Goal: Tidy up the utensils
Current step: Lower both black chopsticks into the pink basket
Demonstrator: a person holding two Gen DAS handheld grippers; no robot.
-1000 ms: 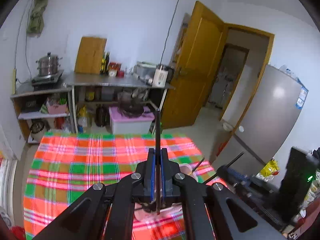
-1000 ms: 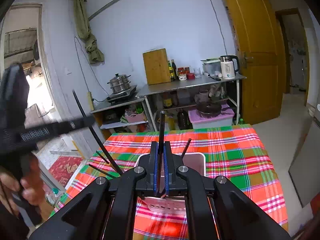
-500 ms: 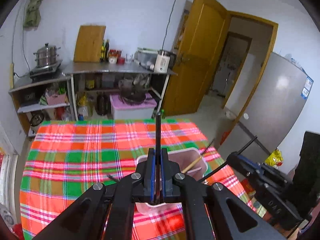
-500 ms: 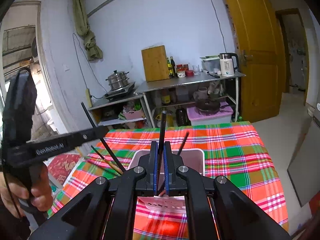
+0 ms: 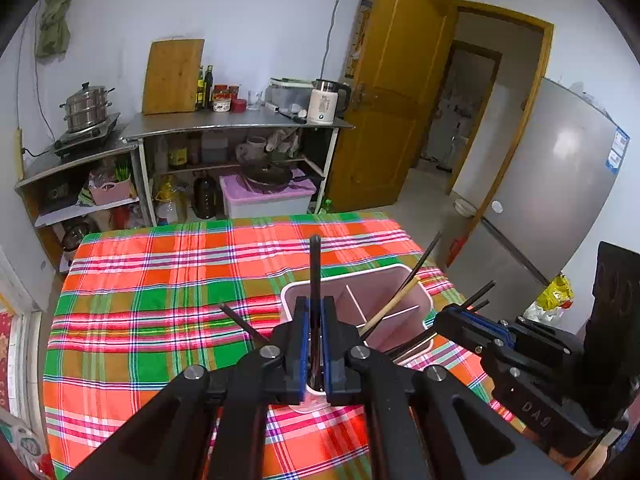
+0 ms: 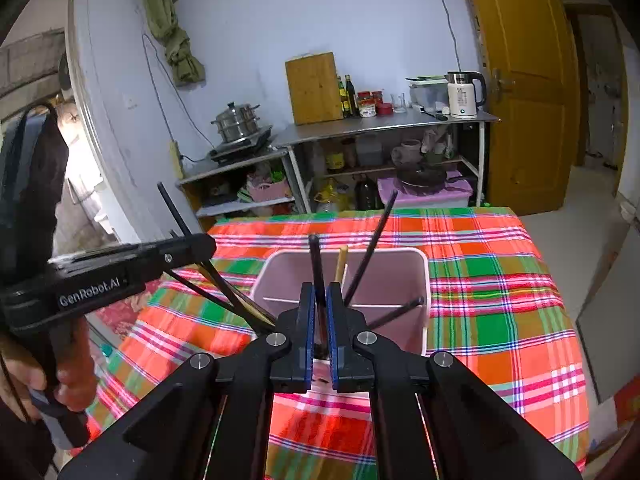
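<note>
Chopstick [image 5: 314, 276] pinched in left hand-held gripper [image 5: 314, 344] over holder [image 5: 416, 288] rim.

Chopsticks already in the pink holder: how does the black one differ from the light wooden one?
In the right wrist view, the black chopstick standing in the pink plastic divided holder is dark and leans to the right; the light wooden chopstick is pale tan and stands nearly upright. The black chopstick's tip also rises higher above the rim than the wooden one's. Both stand in the holder's back section, free of either gripper's fingers.
</note>
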